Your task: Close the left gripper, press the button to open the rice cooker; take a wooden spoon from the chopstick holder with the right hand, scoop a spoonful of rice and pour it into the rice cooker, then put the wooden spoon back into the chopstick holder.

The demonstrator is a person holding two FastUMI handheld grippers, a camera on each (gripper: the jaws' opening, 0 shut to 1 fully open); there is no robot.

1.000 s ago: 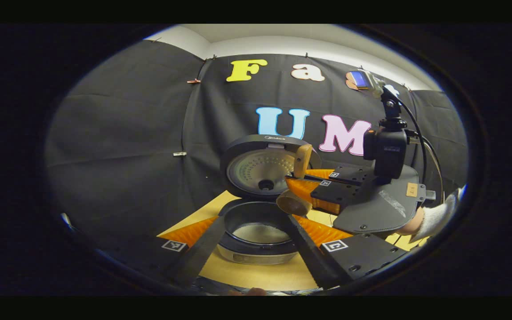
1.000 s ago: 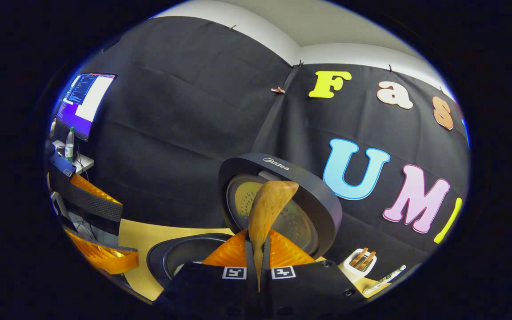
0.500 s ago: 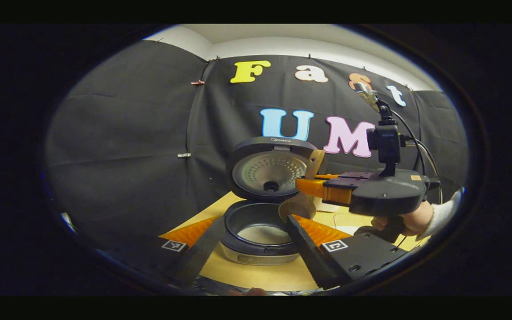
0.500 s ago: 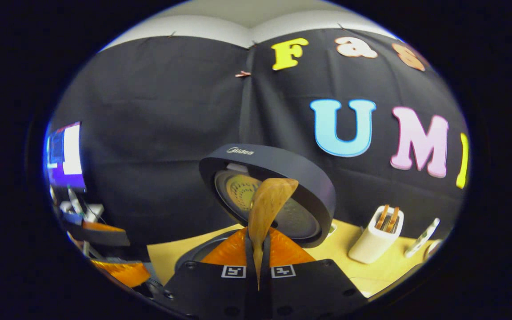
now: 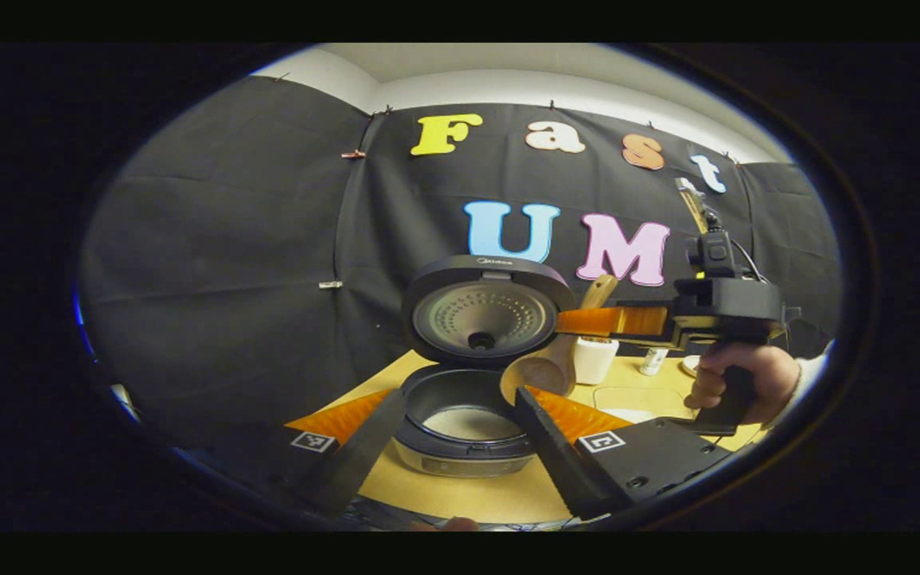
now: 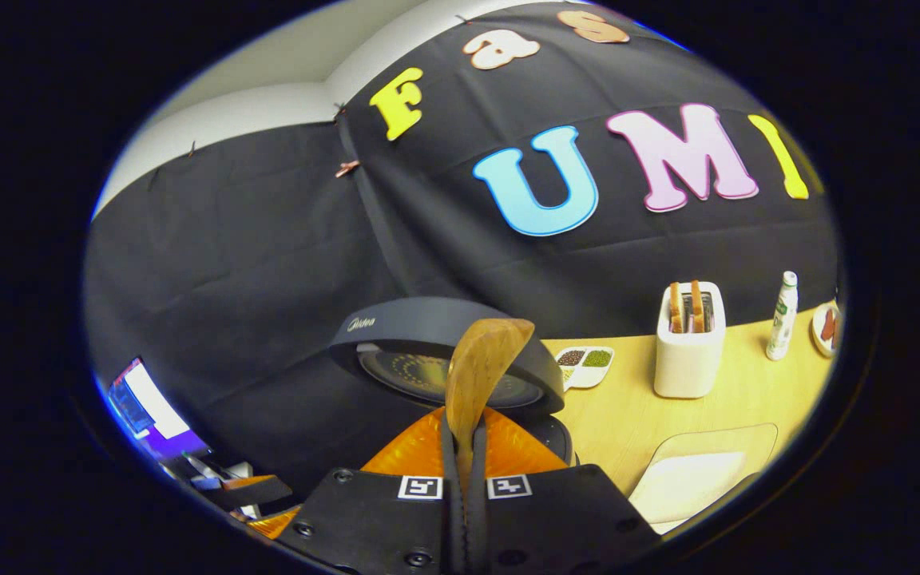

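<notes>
Wooden spoon (image 6: 477, 375) is pinched between the right gripper (image 6: 465, 479) fingers, bowl sticking out ahead over the open rice cooker (image 5: 468, 415), left gripper (image 5: 452, 415) fingers spread around the pot, so next is probably returning it to the chopstick holder (image 6: 689, 343).

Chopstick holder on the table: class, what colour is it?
The chopstick holder is white; clearest in the right gripper view.
</notes>
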